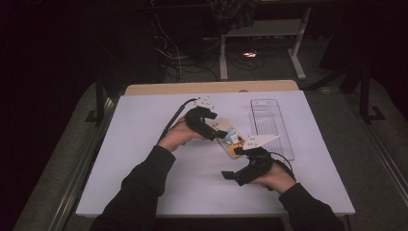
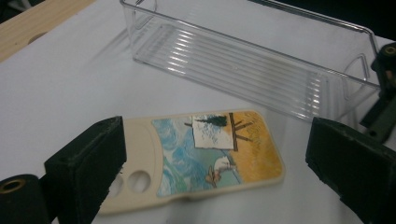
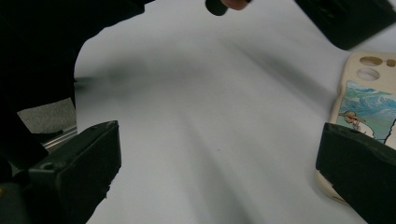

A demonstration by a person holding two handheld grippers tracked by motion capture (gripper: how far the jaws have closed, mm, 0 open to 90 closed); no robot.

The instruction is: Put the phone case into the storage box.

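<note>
The phone case [image 2: 205,158] lies flat, picture side up, near the middle of the tabletop [image 1: 144,159], a little toward the right edge, with the clear bin [image 1: 270,126] just beside it on that side. The step in hand looks like grasping the case with the left gripper [image 1: 215,134]. Its fingers [image 2: 88,163] stand wide with nothing pinched: one sits over the camera-hole end of the case, the other off past its long side. To grip well, bring the fingers down so they straddle the short width, low enough to catch the thin rim against the tabletop, then close squarely; a skewed bite will likely slide the case or flip it. Keep clear of the bin wall.

The right gripper [image 1: 240,174] rests nearer the front edge, fingers [image 3: 79,172] also wide and empty, one of them right at the case's lower end. It could brace that end while the left closes.
</note>
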